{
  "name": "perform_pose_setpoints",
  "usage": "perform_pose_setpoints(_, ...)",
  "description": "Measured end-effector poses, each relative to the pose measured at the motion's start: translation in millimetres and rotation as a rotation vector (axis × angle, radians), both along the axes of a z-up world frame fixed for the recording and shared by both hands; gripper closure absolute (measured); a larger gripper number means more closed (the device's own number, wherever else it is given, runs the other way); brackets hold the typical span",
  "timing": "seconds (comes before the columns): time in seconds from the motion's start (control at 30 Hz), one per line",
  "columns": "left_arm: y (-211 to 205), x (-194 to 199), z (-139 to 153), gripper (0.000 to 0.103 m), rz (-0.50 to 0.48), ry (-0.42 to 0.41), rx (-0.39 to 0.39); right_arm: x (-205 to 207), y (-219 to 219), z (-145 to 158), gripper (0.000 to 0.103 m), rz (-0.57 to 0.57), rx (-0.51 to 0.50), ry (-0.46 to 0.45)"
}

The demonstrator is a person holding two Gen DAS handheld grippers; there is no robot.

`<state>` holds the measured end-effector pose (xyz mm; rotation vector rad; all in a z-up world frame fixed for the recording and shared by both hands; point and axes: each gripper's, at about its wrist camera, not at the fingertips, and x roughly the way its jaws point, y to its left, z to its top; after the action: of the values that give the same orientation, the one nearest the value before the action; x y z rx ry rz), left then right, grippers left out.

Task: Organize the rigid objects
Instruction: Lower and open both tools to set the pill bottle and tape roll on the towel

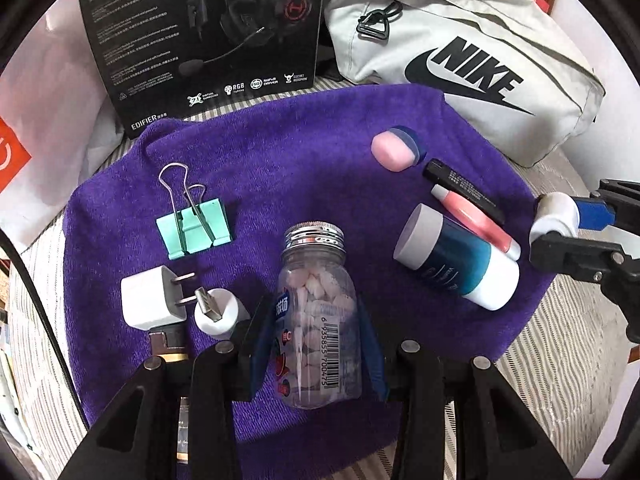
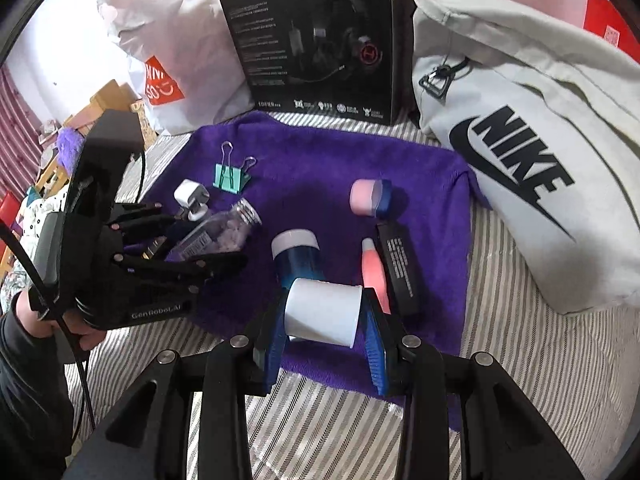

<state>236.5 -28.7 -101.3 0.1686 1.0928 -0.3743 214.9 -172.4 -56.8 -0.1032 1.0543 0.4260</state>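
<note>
Clamped on a clear bottle (image 1: 318, 312) of white tablets, the left claw (image 1: 316, 344) has its blue pads against both sides of the label, the bottle lying on the purple towel (image 1: 300, 152) with its silver cap pointing away. Just left of it sit a white plug adapter (image 1: 150, 300) and a white USB connector (image 1: 218, 312), close together, with a mint binder clip (image 1: 194, 228) farther back on the towel. Right of the bottle lies a blue-and-white cylinder (image 1: 456, 256) on its side; beside it, touching or nearly so, are a pink tube (image 1: 476, 218) and a black stick (image 1: 460, 188), and a pink-and-blue capsule shape (image 1: 394, 148) rests behind them. At the towel's right edge the right claw (image 2: 324, 336) is closed on a small white cylinder (image 2: 324, 312), held crosswise between its blue pads above the near end of the blue-and-white cylinder. Behind the towel a black headset box (image 1: 208, 36) stands upright, with a white shopping bag (image 2: 176, 48) to its left and a grey Nike bag (image 1: 480, 60) to its right. Everything rests on a striped bed cover (image 2: 320, 420), and a hand (image 2: 60, 320) grips the left tool's handle.
</note>
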Motion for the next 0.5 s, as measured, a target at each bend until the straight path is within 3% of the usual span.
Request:
perform_pose_setpoints(0.4,-0.8,-0.5,-1.2,0.064,-0.004,-0.018,0.018,-6.9,-7.9,-9.3,0.067,-0.019,-0.007,0.031)
perform_pose_setpoints(0.5,-1.9,-4.8,-0.6,0.06,-0.009,-0.021,0.017,-8.5,-9.1,-7.6,0.067,-0.021,-0.006,0.028)
